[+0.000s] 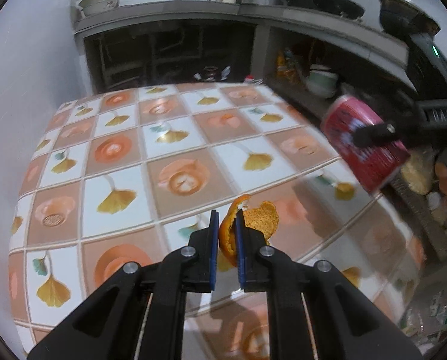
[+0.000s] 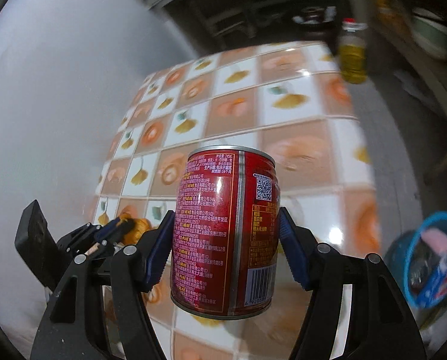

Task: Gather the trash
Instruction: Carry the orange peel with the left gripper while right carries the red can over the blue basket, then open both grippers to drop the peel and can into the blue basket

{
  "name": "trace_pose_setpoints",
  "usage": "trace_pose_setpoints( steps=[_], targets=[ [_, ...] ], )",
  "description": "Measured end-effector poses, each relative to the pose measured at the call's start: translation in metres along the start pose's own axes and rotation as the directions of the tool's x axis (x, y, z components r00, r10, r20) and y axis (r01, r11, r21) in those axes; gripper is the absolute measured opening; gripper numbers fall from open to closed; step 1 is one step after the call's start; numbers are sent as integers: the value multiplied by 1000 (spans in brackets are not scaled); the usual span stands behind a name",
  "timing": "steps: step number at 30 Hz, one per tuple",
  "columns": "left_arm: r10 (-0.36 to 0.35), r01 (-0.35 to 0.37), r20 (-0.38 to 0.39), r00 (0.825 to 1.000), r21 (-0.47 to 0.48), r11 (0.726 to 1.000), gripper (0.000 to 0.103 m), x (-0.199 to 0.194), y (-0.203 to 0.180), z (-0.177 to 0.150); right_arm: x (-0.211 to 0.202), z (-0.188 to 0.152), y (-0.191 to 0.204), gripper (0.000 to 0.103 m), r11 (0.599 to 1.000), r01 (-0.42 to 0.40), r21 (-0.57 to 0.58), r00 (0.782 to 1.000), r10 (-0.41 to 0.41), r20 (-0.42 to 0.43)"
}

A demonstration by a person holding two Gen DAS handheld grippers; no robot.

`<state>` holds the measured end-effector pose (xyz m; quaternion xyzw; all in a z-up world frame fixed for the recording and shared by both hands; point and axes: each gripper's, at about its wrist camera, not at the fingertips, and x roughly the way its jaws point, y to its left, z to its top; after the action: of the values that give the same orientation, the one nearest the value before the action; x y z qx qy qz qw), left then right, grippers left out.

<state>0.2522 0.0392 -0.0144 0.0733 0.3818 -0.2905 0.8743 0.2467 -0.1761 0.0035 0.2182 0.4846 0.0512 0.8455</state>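
Peel first: my left gripper [image 1: 227,219] has its 2 fingers [image 1: 214,240] nearly pressed together, pinching an orange peel [image 1: 253,219] lifted just above the tiled counter [image 1: 163,156]. My right gripper [image 2: 225,231] has its 2 fingers [image 2: 292,249] spread wide, clamped on the sides of a red can [image 2: 220,231] (upright between the blue pads), held above the counter. A blue bin [image 2: 433,258] sits below the counter's right edge.

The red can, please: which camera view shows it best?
The right wrist view: the red can fills the centre, sharp, clamped between the right gripper pads, label readable. The left wrist view shows it only small, blurred, at the right edge.
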Motion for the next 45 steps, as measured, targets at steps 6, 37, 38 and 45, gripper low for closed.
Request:
trace_pose_setpoints(
  steps=[6, 37, 38, 45],
  targets=[
    [-134, 132, 44, 990, 64, 989, 10, -4, -39, 36, -101, -36, -65, 63, 979, 101, 178, 973, -135, 189],
    [-223, 471, -668, 710, 215, 856, 10, 328, -459, 70, -48, -203, -394, 63, 593, 71, 802, 942, -303, 141],
    [-207, 459, -671, 712, 223, 860, 10, 336, -463, 67, -43, -200, -400, 63, 594, 82, 800, 942, -308, 132],
    [-144, 395, -697, 702, 213, 894, 10, 410, -478, 41, -7, -187, -438, 63, 590, 169, 790, 940, -338, 51]
  ],
)
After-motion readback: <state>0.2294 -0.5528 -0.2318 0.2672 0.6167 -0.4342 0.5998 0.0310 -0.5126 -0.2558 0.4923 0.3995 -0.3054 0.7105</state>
